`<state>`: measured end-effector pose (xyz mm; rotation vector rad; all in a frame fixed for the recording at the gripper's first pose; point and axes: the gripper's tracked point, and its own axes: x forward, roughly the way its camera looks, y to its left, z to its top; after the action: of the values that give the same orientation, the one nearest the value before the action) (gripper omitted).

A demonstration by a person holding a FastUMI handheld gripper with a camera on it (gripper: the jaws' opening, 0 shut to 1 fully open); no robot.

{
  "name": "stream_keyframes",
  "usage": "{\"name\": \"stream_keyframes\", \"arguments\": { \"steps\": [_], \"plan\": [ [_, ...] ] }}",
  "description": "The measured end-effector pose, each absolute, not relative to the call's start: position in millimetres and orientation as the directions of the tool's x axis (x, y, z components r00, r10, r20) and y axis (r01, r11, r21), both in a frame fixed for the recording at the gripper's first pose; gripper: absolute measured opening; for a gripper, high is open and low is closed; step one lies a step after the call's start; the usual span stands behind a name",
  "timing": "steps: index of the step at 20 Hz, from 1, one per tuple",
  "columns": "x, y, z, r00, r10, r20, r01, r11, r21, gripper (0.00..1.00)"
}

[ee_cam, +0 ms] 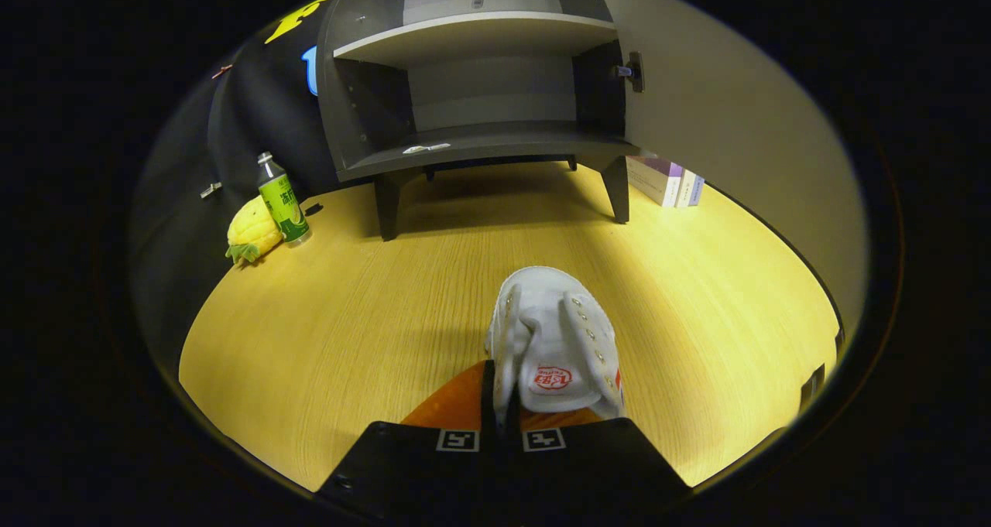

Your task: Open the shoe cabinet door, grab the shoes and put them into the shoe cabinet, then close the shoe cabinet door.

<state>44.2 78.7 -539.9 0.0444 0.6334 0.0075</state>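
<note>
My gripper (502, 403) is shut on the side wall of a white canvas shoe (553, 341), whose toe points ahead toward the cabinet. The shoe hangs from the fingers above the wooden floor (348, 318). Beyond it stands the dark grey shoe cabinet (480, 136) on short legs. Its door (720, 117) is swung open to the right. The lower shelf (495, 142) and the upper shelf (472, 35) are both bare of shoes.
Left of the cabinet stand a green drink bottle (280, 200) and a yellow pineapple toy (252, 233). Some boxes (666, 180) lie behind the open door at the cabinet's right leg.
</note>
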Motion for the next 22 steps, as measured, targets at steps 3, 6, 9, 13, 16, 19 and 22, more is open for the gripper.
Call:
{"name": "stream_keyframes", "arguments": {
  "steps": [3,6,9,13,16,19,22],
  "plan": [
    [42,76,-510,0.816,0.048,-0.576,-0.007,0.997,0.073,0.06],
    [39,74,-468,0.831,0.070,-0.552,-0.013,0.994,0.107,0.06],
    [41,72,-418,0.848,0.072,-0.525,-0.021,0.995,0.103,0.05],
    [47,80,-350,0.866,0.072,-0.496,-0.034,0.996,0.086,0.06],
    [60,93,-290,0.895,0.089,-0.438,-0.050,0.994,0.100,0.05],
    [85,102,-238,0.913,0.103,-0.396,-0.066,0.992,0.105,0.05],
    [121,109,-199,0.913,0.114,-0.392,-0.073,0.990,0.116,0.05]
  ]
}}
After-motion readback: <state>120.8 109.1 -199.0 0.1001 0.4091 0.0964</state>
